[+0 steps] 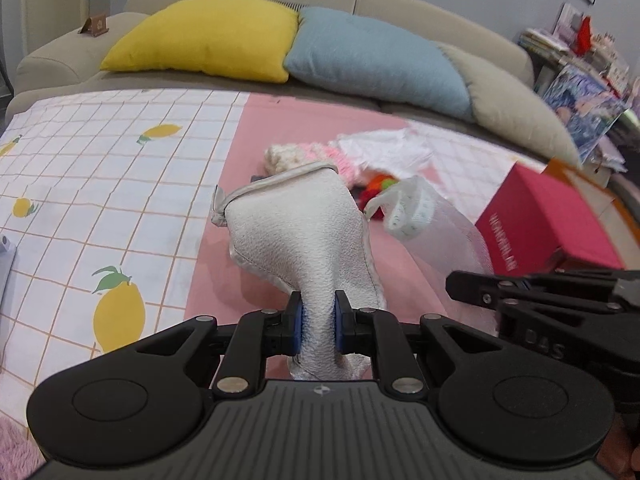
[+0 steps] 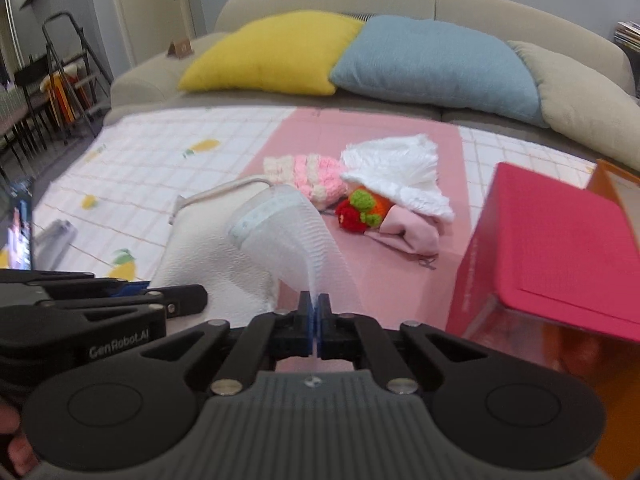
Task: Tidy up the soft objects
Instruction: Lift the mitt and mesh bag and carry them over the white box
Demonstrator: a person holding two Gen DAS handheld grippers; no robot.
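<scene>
The left gripper [image 1: 318, 316] clenches a white towel [image 1: 304, 236], lifted above the pink mat [image 1: 320, 132]. Just right of it, the right gripper [image 2: 314, 312] pinches a sheer mesh sock [image 2: 288, 236] (its cuff hangs open). Farther off lie knitted toys [image 2: 356, 210] and a white cloth [image 2: 396, 172], left of the red box [image 2: 560, 248].

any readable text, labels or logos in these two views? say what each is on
"GenRobot.AI": on the black body of the left tool, seen in the right wrist view.
"D4S": embossed on the black body of the right tool, seen in the left wrist view.
White lettering on the side of the pink box: sideways and blurred, unreadable.
Print on the band of the translucent mesh sock: too small to read.
Books and pictures at far right: illegible.
</scene>
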